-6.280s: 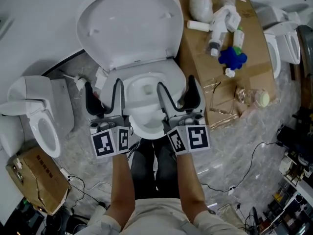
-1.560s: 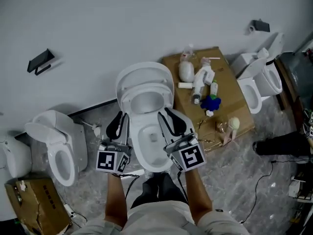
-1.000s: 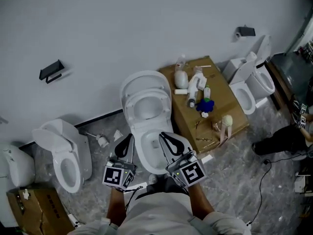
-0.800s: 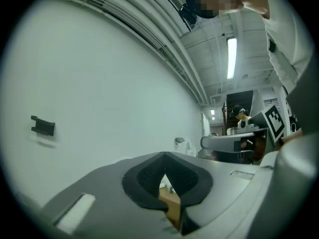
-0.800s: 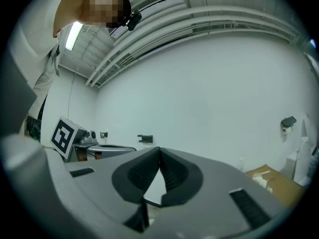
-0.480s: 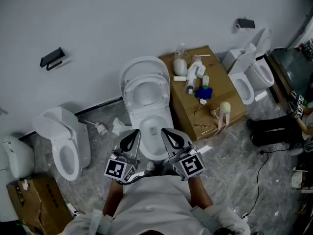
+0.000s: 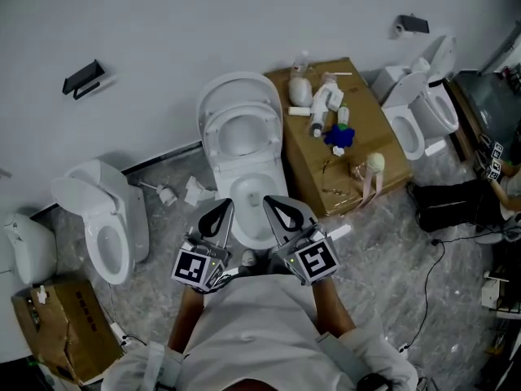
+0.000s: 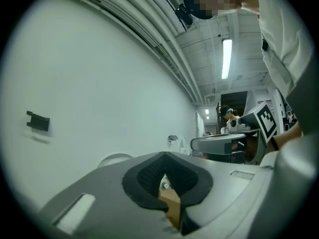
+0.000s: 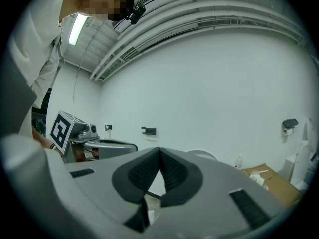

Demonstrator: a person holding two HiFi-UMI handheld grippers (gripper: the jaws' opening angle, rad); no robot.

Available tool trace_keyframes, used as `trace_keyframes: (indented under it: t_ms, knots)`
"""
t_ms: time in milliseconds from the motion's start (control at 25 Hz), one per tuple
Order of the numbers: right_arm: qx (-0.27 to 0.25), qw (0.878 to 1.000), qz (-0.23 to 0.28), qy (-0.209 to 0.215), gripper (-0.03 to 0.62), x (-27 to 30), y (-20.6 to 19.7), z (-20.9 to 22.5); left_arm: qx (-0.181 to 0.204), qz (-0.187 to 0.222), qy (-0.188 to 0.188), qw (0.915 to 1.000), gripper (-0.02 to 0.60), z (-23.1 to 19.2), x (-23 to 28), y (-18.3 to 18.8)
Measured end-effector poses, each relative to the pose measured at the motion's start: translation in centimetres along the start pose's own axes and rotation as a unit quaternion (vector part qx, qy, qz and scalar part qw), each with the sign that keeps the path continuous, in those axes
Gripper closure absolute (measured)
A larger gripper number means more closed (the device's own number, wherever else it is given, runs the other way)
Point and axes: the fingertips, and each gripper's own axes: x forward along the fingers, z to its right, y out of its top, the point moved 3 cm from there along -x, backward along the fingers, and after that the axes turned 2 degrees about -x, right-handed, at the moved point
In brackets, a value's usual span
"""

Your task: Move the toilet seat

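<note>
The white toilet (image 7: 254, 204) stands at the middle against the wall. Its seat ring (image 7: 242, 133) is raised and leans back on the upright lid (image 7: 238, 96). My left gripper (image 7: 225, 208) and right gripper (image 7: 271, 202) hover side by side over the front of the bowl, close to my body, touching nothing. Both are shut and empty. In the left gripper view the closed pads (image 8: 164, 156) point at the wall, with the lid (image 8: 113, 159) low behind them. The right gripper view shows the same closed pads (image 9: 159, 151) and the lid (image 9: 202, 155).
A cardboard box (image 7: 358, 165) with bottles and a blue thing stands right of the toilet. More toilets stand at the left (image 7: 104, 218) and right (image 7: 415, 112). Another box (image 7: 57, 324) sits at lower left. A person's legs (image 7: 456, 206) and cables lie at the right.
The seat ring, down on the bowl in the earliest frame, now stands raised. Both grippers have drawn back from the bowl toward my body, and the view has pulled away.
</note>
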Motion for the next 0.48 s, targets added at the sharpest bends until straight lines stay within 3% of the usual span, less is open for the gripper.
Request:
trace_keyframes:
  t_ms: [480]
  knots:
    - [-0.004,1.0,-0.006,0.008,0.594,0.46,-0.57,-0.37,0.001,-0.006,0.003,1.0,0.581,-0.27,-0.22,-0.53]
